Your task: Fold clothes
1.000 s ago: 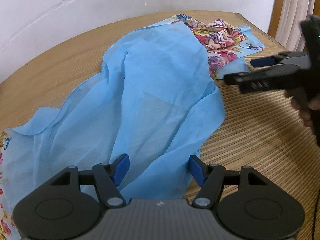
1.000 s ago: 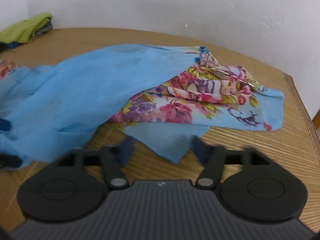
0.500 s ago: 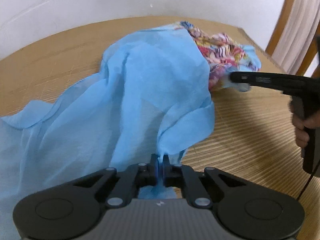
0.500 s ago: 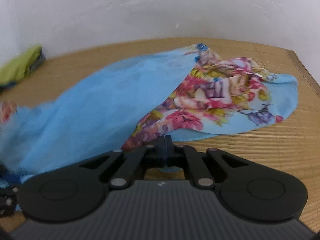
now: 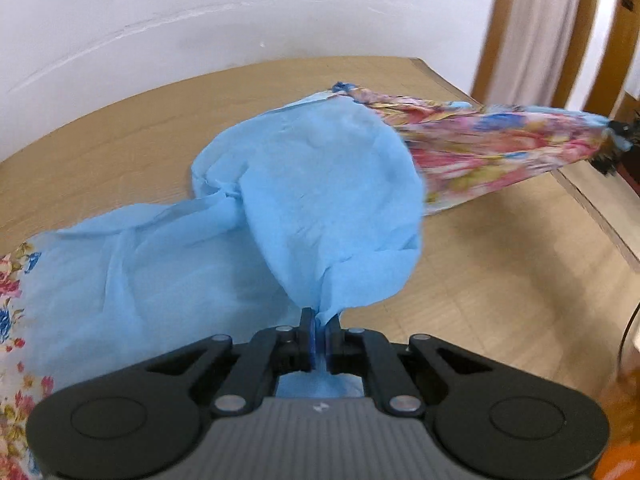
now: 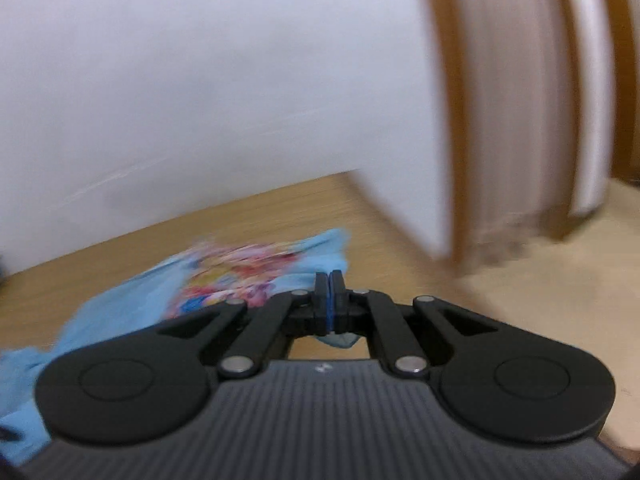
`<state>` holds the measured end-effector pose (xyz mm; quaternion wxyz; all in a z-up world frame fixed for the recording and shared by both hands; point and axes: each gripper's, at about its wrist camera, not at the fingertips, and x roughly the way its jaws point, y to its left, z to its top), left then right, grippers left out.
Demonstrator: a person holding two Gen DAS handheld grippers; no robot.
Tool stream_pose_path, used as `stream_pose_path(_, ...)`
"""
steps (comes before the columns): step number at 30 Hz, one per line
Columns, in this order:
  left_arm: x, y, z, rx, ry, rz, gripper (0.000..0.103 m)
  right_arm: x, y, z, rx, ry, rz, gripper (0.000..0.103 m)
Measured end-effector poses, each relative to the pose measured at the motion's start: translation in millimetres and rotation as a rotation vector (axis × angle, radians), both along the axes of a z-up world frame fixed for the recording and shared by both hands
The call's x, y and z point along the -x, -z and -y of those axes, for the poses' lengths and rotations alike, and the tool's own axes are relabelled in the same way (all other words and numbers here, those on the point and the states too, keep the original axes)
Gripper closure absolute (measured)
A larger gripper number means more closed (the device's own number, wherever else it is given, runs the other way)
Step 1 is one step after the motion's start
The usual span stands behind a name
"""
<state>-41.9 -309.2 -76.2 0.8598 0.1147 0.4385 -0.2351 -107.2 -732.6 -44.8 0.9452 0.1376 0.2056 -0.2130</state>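
Observation:
A thin light-blue garment (image 5: 320,184) with a floral-print part (image 5: 492,148) lies across the woven mat (image 5: 500,280). My left gripper (image 5: 319,320) is shut on a plain blue edge of it, which rises in a peak from the pinch. In the left wrist view the floral end stretches off to the right, lifted off the mat, up to my right gripper (image 5: 614,134). The blurred right wrist view shows my right gripper (image 6: 330,280) shut on a blue corner, with the garment (image 6: 224,276) trailing to the left below it.
A white wall (image 5: 200,20) runs behind the mat. A wooden door frame and pale curtain (image 5: 536,28) stand at the right, beyond the mat's right edge (image 5: 592,208). Bare mat (image 5: 100,160) shows at the far left.
Both grippers closed on the garment's edges, then rose. The right one swung up and away to the right, pulling the floral end taut off the mat; the left lifted its blue edge.

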Motion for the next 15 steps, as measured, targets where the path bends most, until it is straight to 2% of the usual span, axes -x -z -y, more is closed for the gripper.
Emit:
stream_pose_path(3,15,2,-15,-0.011,0.0,-0.011,0.093,33,-6,17,0.118,0.195,-0.051,0.099)
stream_pose_path(4,20,2,-21,-0.009,-0.01,-0.016,0.09,37,-5,21,0.158,0.24,-0.095,0.099)
stream_pose_path(6,29,0,-34,0.014,-0.024,-0.033,0.078,43,-3,26,0.235,0.324,-0.192,0.097)
stream_pose_path(8,40,-2,-47,0.026,-0.034,-0.034,0.059,49,-1,19,0.26,0.383,-0.26,0.095)
stream_pose_path(9,47,-3,-54,0.021,-0.035,-0.023,0.058,53,0,12,0.268,0.41,-0.278,0.089)
stream_pose_path(11,57,-4,-61,0.012,-0.044,-0.006,0.056,60,3,-10,0.285,0.429,-0.268,0.05)
stream_pose_path(13,66,-5,-74,0.01,-0.08,0.0,0.054,63,7,-37,0.307,0.42,-0.25,0.037)
stream_pose_path(15,74,-7,-87,0.009,-0.118,0.005,0.053,62,12,-69,0.324,0.343,-0.226,0.035)
